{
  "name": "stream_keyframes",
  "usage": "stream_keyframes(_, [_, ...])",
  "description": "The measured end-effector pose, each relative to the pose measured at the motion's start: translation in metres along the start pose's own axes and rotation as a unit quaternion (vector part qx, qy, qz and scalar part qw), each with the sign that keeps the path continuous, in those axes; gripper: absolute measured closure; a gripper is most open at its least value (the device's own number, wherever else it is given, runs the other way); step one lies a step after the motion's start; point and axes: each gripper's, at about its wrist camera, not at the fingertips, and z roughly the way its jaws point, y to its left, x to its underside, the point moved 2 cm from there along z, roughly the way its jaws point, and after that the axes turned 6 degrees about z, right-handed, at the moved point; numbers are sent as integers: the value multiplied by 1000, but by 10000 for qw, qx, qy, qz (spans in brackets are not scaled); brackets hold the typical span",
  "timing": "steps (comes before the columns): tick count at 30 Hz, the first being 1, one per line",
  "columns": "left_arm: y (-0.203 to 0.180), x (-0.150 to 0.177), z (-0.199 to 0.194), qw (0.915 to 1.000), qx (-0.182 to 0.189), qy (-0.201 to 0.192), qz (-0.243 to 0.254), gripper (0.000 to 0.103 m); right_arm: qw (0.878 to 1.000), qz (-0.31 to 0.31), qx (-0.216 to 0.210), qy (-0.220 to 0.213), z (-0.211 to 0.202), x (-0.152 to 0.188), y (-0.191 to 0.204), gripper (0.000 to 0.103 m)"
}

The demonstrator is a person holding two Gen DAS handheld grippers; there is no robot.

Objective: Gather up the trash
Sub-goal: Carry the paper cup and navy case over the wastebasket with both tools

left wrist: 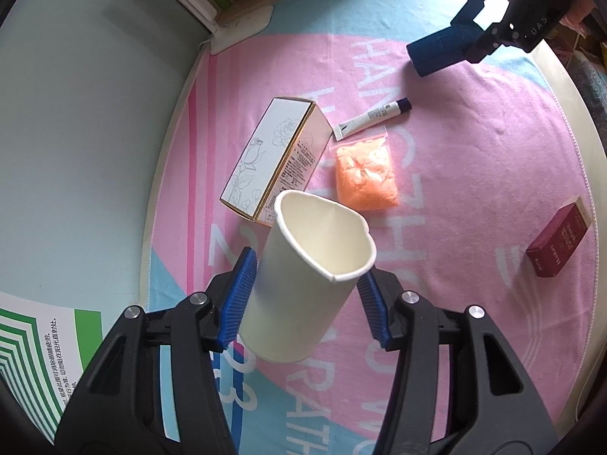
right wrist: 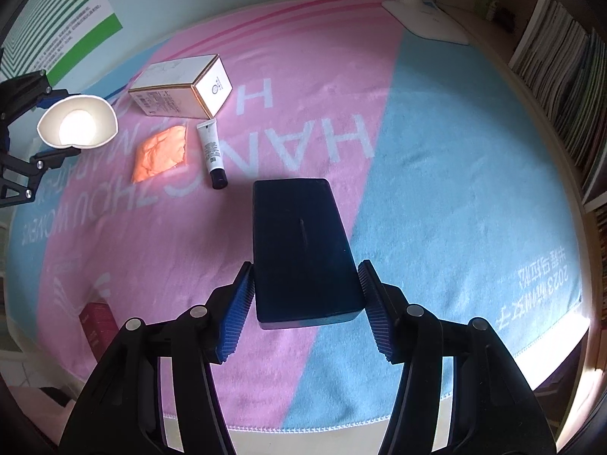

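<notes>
My left gripper (left wrist: 303, 295) is shut on a cream paper cup (left wrist: 307, 284), squeezing its rim out of round and holding it above the cloth; the cup also shows in the right wrist view (right wrist: 77, 127). My right gripper (right wrist: 305, 299) is shut on a dark blue box (right wrist: 301, 246), held above the cloth; it also shows in the left wrist view (left wrist: 440, 51). On the pink and blue cloth (left wrist: 455, 151) lie a white rose-print box (left wrist: 273, 155), a white tube with a dark cap (left wrist: 371, 117), an orange bag (left wrist: 364, 174) and a dark red box (left wrist: 557, 242).
A green-striped poster (left wrist: 34, 345) lies at the left beyond the cloth edge. A white flat device (right wrist: 428, 19) sits at the far corner. Stacked books and papers (right wrist: 561, 76) fill shelves on the right.
</notes>
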Motion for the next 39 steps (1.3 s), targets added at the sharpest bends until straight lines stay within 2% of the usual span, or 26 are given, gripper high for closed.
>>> stream_keyframes(7, [-12,-13,-22,9998,-80,-148,44,52,9995,238,-132,-143,-18,20,-9,48])
stream_keyframes(15, [-38,-34,-40,9994,15,-285,197,52,9982,494,-213,-267,-35,47,-23,48])
stream_keyframes(27, [-73,-76,-52,9980,130,-529,319,52,9958,773,-206,-453,-58,81,-43,49])
stream_keyframes(39, [-108,-103,-67,9967,171,-675,428,52,9939,884,-237,-611,-79,102,-60,49])
